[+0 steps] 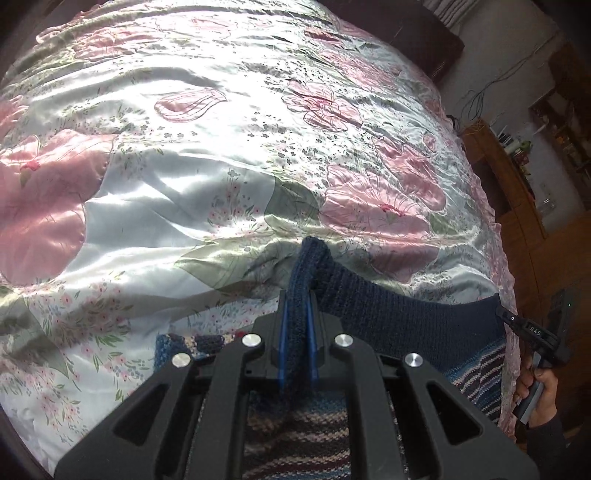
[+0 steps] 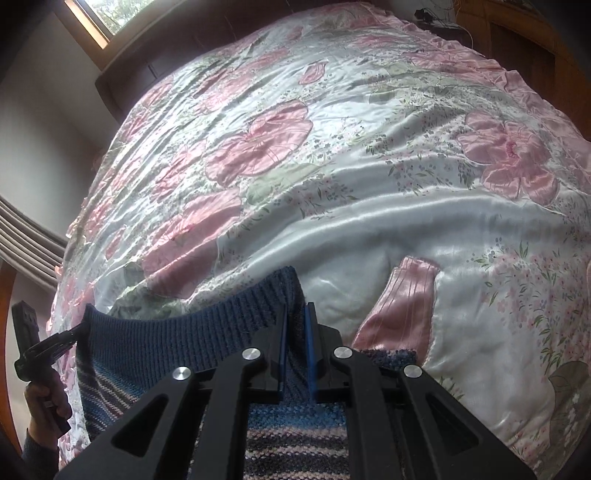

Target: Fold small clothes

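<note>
Nearest the left wrist camera, the left gripper (image 1: 297,325) is clenched on a bunched fold of the navy ribbed band of one knitted garment (image 1: 406,314); the two blue finger pads (image 1: 283,343) stand only as far apart as the wad of knit between them, and the fold pokes out beyond the tips in a rounded hump. Under the black linkage the same garment shows its striped body in blue, pink and dark bands.

In the right wrist view, the right gripper (image 2: 295,325) is likewise clamped on the ribbed band of the knitted garment (image 2: 166,332), at its other end; the blue pads (image 2: 282,343) press the knit from both sides with a narrow gap filled by fabric, and a corner of the band rises past the tips. Between the two grips the navy band stretches taut, lifted above the striped part that hangs below.

Each camera catches the opposite tool at the far end of the band: the right one at the right edge of the left view, with a hand (image 1: 539,387) around its handle, and the left one at the left edge of the right view, also held by a hand (image 2: 46,398). So there are two grippers, two hands, one garment.

Beyond lies one bed under a satin bedspread (image 1: 184,184) printed with large pink flowers, its surface creased. Further off stand wooden furniture (image 1: 517,192) and a window (image 2: 107,18)
</note>
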The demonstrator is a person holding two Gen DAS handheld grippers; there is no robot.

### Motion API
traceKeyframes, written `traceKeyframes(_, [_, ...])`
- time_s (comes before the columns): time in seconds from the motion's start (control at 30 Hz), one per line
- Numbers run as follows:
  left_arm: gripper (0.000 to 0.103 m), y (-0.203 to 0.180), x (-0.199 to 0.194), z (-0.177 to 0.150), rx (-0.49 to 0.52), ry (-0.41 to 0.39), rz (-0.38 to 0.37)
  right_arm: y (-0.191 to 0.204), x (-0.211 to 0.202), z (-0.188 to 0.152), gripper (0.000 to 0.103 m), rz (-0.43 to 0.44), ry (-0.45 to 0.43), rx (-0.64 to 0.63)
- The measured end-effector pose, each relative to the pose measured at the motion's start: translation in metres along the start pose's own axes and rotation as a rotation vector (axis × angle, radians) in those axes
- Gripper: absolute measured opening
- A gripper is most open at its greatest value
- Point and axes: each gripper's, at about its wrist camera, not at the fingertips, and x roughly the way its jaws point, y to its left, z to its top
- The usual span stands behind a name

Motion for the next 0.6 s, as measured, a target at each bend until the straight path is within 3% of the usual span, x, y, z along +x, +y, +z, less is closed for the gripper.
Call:
traceKeyframes(0.4, [0.007,0.011,0.042,0.001,-0.022,0.047,0.027,-0.009,0.027,0.0,0.008,-0.016,0.019,0.027])
traceKeyframes(0.6, [0.01,0.02,0.066,-0.007,-0.028,0.12,0.088,-0.022,0.045,-0.004,0.009,-0.023,0.066,0.064])
